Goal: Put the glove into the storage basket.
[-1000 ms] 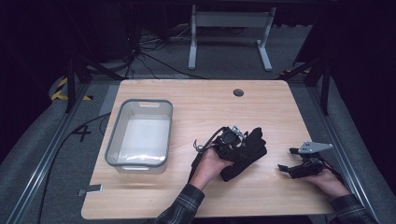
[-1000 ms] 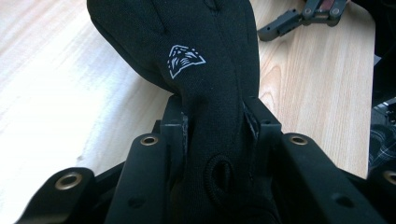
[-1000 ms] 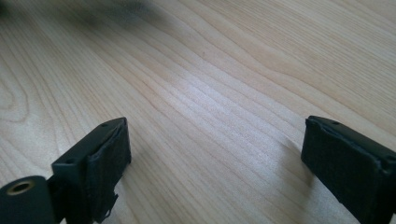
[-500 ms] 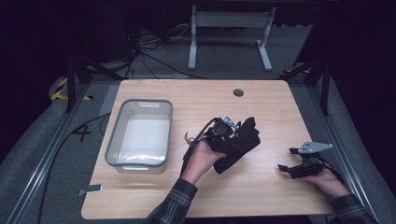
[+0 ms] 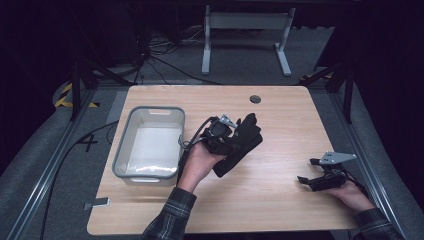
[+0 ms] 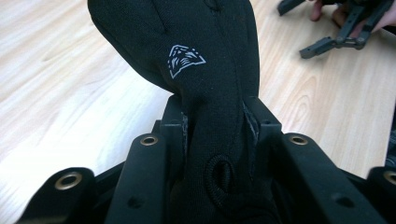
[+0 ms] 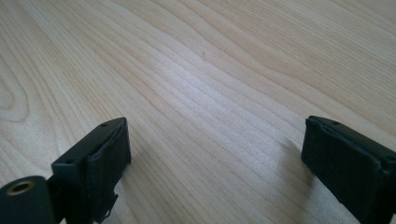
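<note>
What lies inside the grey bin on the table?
The bin looks empty, showing a bare pale floor. Its near wall hides the floor strip just behind it. The left gripper holds the glove beside it.

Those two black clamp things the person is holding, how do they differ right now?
The left gripper is shut on a black glove; the right gripper is open with nothing between its jaws. The left gripper is near the table's middle, beside the grey bin; the right gripper sits near the right edge. Both are black, two-jawed and hand-held.
</note>
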